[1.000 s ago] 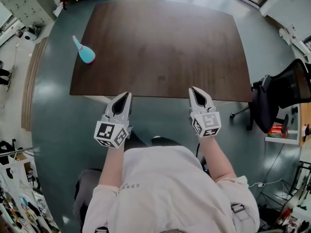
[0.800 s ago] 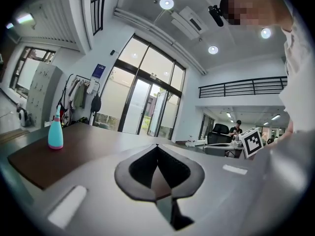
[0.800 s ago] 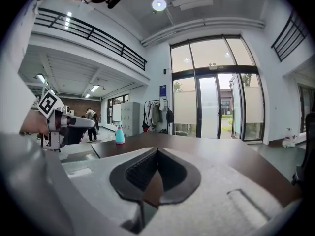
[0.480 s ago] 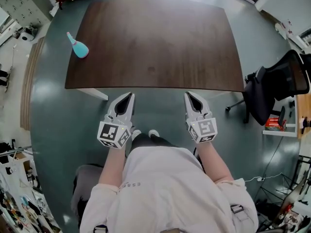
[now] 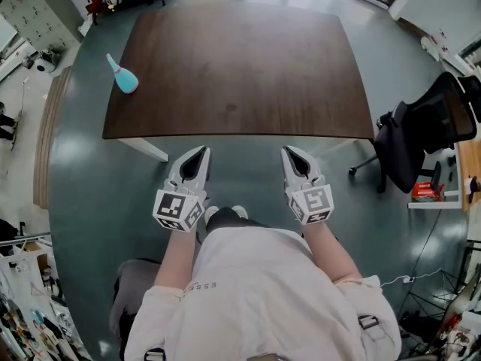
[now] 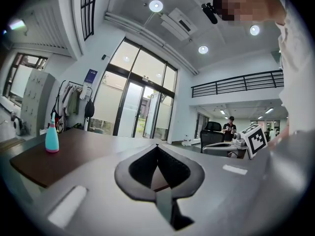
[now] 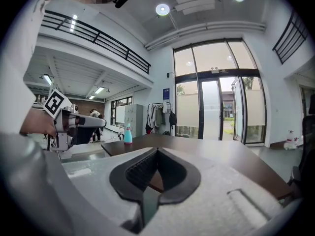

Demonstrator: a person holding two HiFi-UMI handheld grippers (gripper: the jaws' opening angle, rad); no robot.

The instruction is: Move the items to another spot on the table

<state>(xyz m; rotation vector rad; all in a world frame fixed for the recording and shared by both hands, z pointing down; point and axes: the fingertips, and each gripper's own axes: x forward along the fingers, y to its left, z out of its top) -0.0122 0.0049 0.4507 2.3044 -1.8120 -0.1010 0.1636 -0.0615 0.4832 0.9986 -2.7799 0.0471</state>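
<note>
A teal bottle with a pale nozzle [image 5: 123, 77] stands on the far left corner of the dark brown table [image 5: 240, 74]; it also shows in the left gripper view as the bottle [image 6: 51, 139] and in the right gripper view as the bottle [image 7: 128, 134]. My left gripper [image 5: 201, 153] and right gripper [image 5: 288, 152] hang side by side just short of the table's near edge, both shut and empty, pointing at the table. Each gripper's jaw tips meet with nothing between them.
A black office chair [image 5: 425, 138] stands to the right of the table. Shelves and clutter [image 5: 30, 21] line the left wall. Beyond the table are glass doors [image 7: 216, 112]. A person stands far off [image 6: 230, 128].
The table edge has drawn away from both grippers in the head view; the grippers now sit below the edge, over the floor. Both stayed shut.
</note>
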